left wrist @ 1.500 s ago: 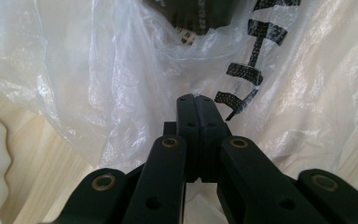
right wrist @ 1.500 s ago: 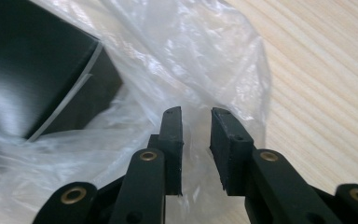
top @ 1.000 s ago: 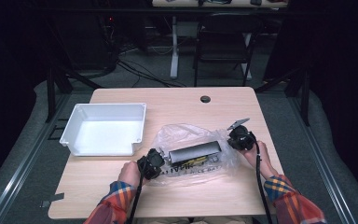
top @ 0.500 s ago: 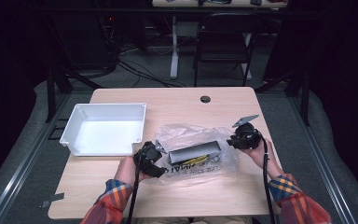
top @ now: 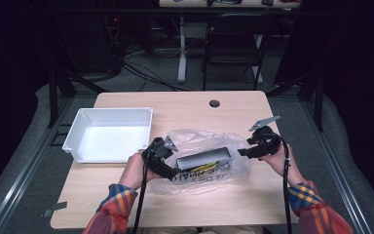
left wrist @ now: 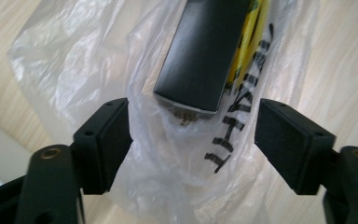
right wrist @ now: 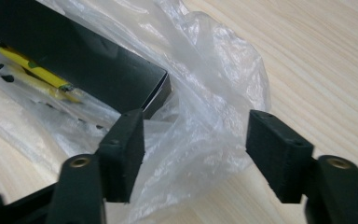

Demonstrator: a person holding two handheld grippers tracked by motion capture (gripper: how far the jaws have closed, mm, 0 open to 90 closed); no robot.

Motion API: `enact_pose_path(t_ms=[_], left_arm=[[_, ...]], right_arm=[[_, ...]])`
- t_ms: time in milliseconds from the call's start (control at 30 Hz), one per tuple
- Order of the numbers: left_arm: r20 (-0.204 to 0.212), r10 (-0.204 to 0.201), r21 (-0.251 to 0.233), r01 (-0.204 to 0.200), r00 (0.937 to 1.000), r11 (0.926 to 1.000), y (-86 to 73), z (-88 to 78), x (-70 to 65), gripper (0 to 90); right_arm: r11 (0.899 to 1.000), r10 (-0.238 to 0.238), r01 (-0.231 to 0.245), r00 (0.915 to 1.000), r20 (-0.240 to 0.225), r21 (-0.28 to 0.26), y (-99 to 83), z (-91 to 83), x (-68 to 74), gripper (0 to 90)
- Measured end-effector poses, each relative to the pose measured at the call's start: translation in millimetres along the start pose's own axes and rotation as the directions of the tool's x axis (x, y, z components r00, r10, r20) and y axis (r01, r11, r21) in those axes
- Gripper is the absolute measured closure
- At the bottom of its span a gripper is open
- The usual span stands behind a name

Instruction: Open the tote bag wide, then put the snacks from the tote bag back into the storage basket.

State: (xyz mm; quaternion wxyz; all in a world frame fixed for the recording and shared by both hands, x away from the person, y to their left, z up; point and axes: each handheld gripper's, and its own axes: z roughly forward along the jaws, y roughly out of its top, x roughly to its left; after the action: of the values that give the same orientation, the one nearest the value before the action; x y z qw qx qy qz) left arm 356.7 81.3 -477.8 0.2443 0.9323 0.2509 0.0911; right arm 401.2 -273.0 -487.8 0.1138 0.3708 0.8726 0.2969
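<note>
A clear plastic bag (top: 202, 163) with black lettering lies on the wooden table (top: 185, 105). Inside it are a dark oblong box (top: 203, 158) and some yellow sticks (top: 202, 168). My left gripper (top: 169, 170) hovers at the bag's left end. Its jaws have just been opening, and crumpled film (left wrist: 74, 56) sits loose between them, short of the box (left wrist: 205, 51). My right gripper (top: 243, 152) hangs at the bag's right end. Its jaws have also just been opening, with slack plastic (right wrist: 214, 60) between them and the box corner (right wrist: 74, 56) beyond the left jaw.
A white tray (top: 75, 134) stands on the table's left side, close to my left hand. A round cable hole (top: 214, 103) is near the far edge. A chair (top: 233, 44) and floor cables lie beyond the table.
Both grippers were shut on the bag's ends. Both have since opened, let the plastic go and lifted slightly. The bag and box lie where they were.
</note>
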Motion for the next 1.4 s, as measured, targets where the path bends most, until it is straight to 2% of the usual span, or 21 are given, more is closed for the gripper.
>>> enact_pose_path(t_ms=[133,267,333,433,500,567,667,967,1033,1233,1333,1400], left_arm=[[0.02,0.011,0.004,-0.011,0.9997,0.9999,6.6,5.1,2.6,20.1],[0.03,0.013,0.013,-0.014,0.9994,0.9998,13.0,12.0,5.1,17.3],[0.038,0.012,0.025,-0.013,0.9992,0.9996,16.7,17.2,5.9,16.4],[0.047,0.015,0.036,-0.016,0.9988,0.9992,20.1,24.0,7.1,16.1],[0.059,0.013,0.039,-0.016,0.9982,0.9991,21.3,27.9,8.5,16.6],[0.064,0.019,0.05,-0.022,0.9978,0.9985,22.1,31.2,10.1,18.1],[0.081,0.032,0.057,-0.037,0.9962,0.9977,23.4,34.9,11.1,21.6],[0.099,0.066,0.069,-0.073,0.9929,0.995,28.1,44.3,14.2,32.9],[0.107,0.069,0.069,-0.077,0.9919,0.9947,28.6,45.1,14.3,35.3],[0.107,0.079,0.081,-0.088,0.9911,0.9928,32.3,48.5,15.1,38.0],[0.133,0.068,0.081,-0.08,0.9888,0.9935,33.7,52.2,15.8,39.4],[0.135,0.07,0.092,-0.083,0.9884,0.9923,34.6,55.0,15.2,39.8]], right_arm=[[1.0,-0.003,0.003,0.9996,-0.027,0.004,-4.7,-7.0,-2.2,25.9],[1.0,-0.017,0.017,0.9991,-0.038,0.016,-13.2,-9.2,-4.1,21.3],[1.0,-0.005,0.006,0.999,-0.045,0.027,-18.1,-8.5,-5.4,16.1],[1.0,0.004,-0.003,0.9983,-0.059,0.017,-23.6,-9.6,-7.5,12.1],[1.0,0.005,-0.005,0.9989,-0.046,-0.002,-27.6,-9.9,-6.9,7.6],[1.0,-0.009,0.009,0.9997,-0.022,-0.011,-32.1,-10.7,-6.6,7.9],[1.0,-0.018,0.018,0.9998,-0.012,-0.015,-38.4,-11.3,-7.9,12.5],[1.0,-0.009,0.008,0.9995,-0.029,-0.006,-39.9,-10.6,-12.4,16.8],[1.0,-0.003,0.002,0.9998,-0.02,-0.013,-40.2,-10.5,-13.0,17.0],[1.0,0.009,-0.009,0.9999,-0.011,-0.018,-41.7,-11.1,-16.3,17.0],[1.0,0.016,-0.016,0.9997,-0.016,-0.015,-41.8,-10.6,-18.1,16.9],[1.0,0.017,-0.017,0.9997,-0.016,-0.016,-41.4,-9.4,-17.9,16.9]])
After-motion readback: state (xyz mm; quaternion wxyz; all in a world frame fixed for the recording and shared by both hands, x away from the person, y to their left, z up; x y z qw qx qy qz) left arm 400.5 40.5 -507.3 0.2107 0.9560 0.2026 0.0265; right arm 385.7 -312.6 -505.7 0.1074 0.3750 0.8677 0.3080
